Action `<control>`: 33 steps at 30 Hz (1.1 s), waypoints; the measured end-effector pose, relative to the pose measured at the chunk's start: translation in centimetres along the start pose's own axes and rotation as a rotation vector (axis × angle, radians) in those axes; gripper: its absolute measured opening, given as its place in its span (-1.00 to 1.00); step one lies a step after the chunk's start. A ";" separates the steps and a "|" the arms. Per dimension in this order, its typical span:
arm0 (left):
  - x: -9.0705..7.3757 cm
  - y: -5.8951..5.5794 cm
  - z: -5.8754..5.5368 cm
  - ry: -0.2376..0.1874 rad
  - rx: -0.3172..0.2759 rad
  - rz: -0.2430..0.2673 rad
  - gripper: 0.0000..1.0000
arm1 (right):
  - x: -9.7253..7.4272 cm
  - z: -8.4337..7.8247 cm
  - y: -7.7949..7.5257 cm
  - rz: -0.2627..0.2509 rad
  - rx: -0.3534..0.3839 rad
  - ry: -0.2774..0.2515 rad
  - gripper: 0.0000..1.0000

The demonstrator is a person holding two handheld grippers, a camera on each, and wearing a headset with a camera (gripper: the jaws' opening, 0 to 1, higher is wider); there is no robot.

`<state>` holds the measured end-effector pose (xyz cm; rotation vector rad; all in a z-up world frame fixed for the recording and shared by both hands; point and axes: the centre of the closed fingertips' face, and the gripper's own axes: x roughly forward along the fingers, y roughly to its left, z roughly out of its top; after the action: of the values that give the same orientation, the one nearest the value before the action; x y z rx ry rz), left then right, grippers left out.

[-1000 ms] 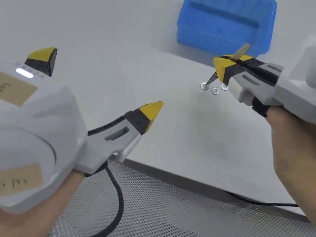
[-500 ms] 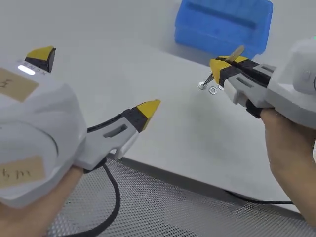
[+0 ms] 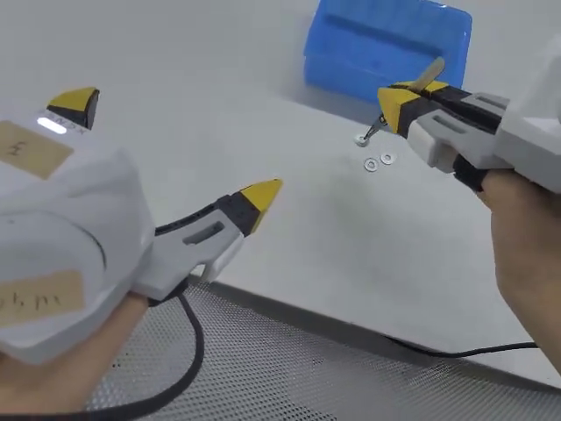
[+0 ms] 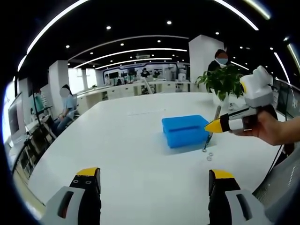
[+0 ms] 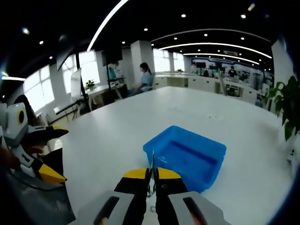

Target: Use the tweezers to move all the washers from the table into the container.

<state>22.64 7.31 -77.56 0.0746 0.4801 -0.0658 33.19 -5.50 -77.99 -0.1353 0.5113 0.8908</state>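
While the right claw (image 3: 399, 101) clamps the tweezers (image 3: 377, 130), whose tip appears to pinch one washer (image 3: 360, 140) near the blue container (image 3: 386, 44), two washers (image 3: 372, 165) lie on the desk (image 3: 263, 114), apparently none delivered yet. The left claw (image 4: 153, 174) hangs open.

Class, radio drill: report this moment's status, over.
Left tool open, idle above the table. Right tool shut on tweezers, tips at one washer. Two more washers beside it; blue container just beyond, nothing between.
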 end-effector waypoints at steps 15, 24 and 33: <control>0.0 -0.3 0.0 0.001 0.013 -0.010 0.96 | 0.4 5.5 -2.3 -0.049 -0.021 -0.114 -0.97; 0.0 -0.5 0.1 -0.004 0.010 -0.023 0.95 | 2.4 6.0 -4.8 -0.097 0.014 -0.138 -0.97; 0.1 -1.1 -0.1 0.003 0.026 -0.050 0.96 | 5.0 2.7 -5.2 -0.108 0.010 -0.044 -0.97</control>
<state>22.59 6.20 -77.76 0.0886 0.4846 -0.1207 40.80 -4.31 -78.51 -0.1328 0.4632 0.7837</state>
